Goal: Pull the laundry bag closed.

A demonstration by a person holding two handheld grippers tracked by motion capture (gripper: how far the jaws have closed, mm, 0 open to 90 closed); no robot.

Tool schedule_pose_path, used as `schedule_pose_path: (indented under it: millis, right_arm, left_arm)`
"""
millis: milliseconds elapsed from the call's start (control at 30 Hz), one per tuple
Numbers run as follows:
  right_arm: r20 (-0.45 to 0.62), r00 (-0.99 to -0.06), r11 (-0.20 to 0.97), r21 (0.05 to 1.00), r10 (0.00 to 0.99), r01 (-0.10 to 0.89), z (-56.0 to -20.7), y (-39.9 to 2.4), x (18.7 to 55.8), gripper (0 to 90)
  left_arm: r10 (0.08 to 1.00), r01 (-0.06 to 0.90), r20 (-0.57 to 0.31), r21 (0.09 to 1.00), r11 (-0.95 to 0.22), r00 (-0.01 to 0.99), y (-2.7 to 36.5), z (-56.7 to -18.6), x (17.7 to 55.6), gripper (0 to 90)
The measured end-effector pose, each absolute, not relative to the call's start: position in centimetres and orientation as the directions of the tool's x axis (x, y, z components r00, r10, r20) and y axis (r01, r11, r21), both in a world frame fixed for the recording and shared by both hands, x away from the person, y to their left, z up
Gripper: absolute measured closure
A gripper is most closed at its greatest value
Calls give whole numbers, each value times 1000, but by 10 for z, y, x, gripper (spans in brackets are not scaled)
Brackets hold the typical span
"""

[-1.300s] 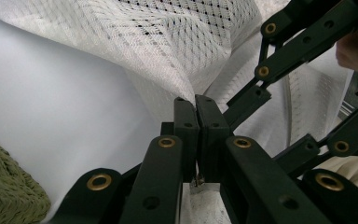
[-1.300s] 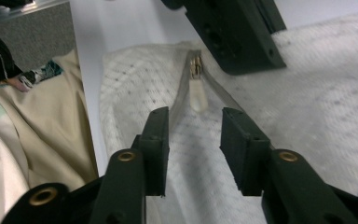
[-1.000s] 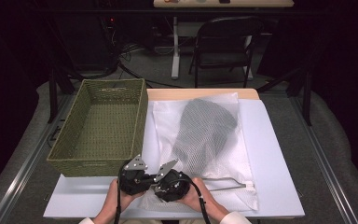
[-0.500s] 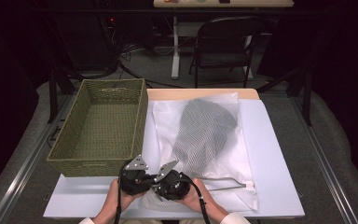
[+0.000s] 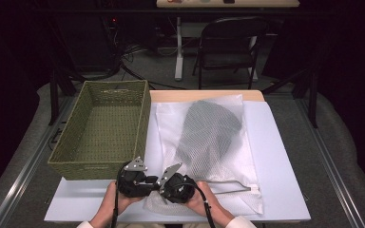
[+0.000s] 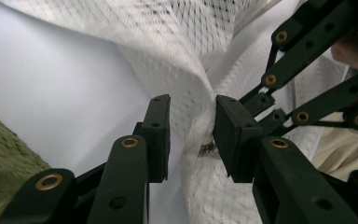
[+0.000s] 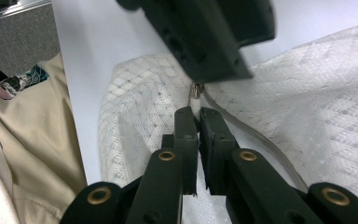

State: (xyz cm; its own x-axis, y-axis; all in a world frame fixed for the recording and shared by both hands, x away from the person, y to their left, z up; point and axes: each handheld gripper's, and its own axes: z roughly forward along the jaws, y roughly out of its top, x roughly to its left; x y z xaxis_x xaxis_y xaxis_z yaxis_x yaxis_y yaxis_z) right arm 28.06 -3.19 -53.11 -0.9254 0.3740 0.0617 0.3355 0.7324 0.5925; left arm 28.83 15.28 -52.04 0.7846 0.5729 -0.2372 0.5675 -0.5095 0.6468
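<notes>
White mesh laundry bag (image 5: 209, 142) lies lengthwise on the table (image 5: 280, 156), near corner bunched at both grippers. Right gripper (image 7: 196, 114) is clamped on the fabric beside the zipper pull (image 7: 196, 88). Left gripper (image 6: 192, 135) jaws, just opening, straddle the gathered mesh. Zipper track (image 5: 228, 186) runs rightward.

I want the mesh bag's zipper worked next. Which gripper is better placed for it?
Probably the right gripper: its jaws are shut on the mesh bag just below the zipper slider. The left gripper has just been opening, fabric loose between its jaws.
</notes>
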Motion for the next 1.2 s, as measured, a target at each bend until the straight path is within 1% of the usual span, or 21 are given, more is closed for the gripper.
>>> schedule_pose_path:
  millis: [67,233,333,567,767,800,900,1033,1133,1200]
  right_arm:
    - [65,-924,733,589,376,340,-531,-32,281,860]
    - [77,-924,736,582,374,346,-532,-32,281,859]
    - [78,-927,737,585,366,340,-532,-31,281,856]
    - [111,-921,718,594,373,362,-534,-30,282,823]
    - [109,-920,717,595,375,363,-534,-30,281,848]
    - [104,-923,721,595,371,357,-534,-30,282,850]
    - [109,-920,724,585,376,365,-535,-29,281,853]
    - [104,-923,729,582,372,359,-535,-30,283,857]
    - [110,-919,730,574,379,370,-534,-31,283,858]
    - [117,-916,732,566,385,379,-534,-31,284,859]
  left_arm:
    - [577,581,-251,639,-504,777,152,-522,288,665]
    - [556,565,-247,638,-522,793,150,-523,286,826]
    - [547,566,-261,645,-514,795,151,-523,286,862]
    - [523,555,-280,665,-499,805,149,-520,283,872]
    - [527,541,-254,669,-509,811,148,-519,282,871]
    - [516,536,-257,666,-518,817,148,-519,283,870]
    - [525,531,-238,666,-524,817,146,-519,281,872]
    - [514,519,-231,666,-535,826,147,-518,281,876]
    - [523,517,-217,665,-539,824,145,-518,280,878]
    - [513,511,-217,664,-547,831,145,-518,280,879]
